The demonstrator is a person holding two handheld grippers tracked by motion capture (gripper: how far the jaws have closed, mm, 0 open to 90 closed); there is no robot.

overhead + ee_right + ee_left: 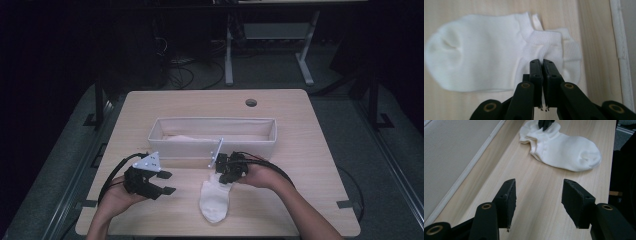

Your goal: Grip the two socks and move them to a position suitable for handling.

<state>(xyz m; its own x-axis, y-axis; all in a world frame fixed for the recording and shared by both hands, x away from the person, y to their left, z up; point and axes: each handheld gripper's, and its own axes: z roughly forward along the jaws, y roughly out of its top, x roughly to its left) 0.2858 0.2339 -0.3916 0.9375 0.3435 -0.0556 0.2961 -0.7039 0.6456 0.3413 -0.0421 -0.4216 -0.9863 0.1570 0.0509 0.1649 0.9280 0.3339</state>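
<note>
Where the right gripper [541, 65] meets the sock [486, 50], its two black jaws stand pressed together with a fold of the white cuff pinched between the pads; the fabric puckers up into the nip. Seen from above, that gripper [223, 176] sits at the sock's [214, 199] cuff end, the person's right hand [262, 176] behind it and the forearm running off toward the bottom right corner. From the left gripper view the same black tips bite the cuff at the sock's [564, 151] far end.

The sock lies flat on the table [300, 150], near its front edge and about midway across, cuff toward the bin [212, 136] and toe toward the person. It lies just in front of the bin's near wall without touching it.

The left gripper [538, 202] holds its jaws apart at a middling width, with only bare wood between the pads. In the high view it [167, 182] hovers to the left of the sock, near but apart from it, jaws pointing toward it, held in the left hand [119, 196].

The bin is a long white fabric box lying across the middle of the table, with something pale inside.
</note>
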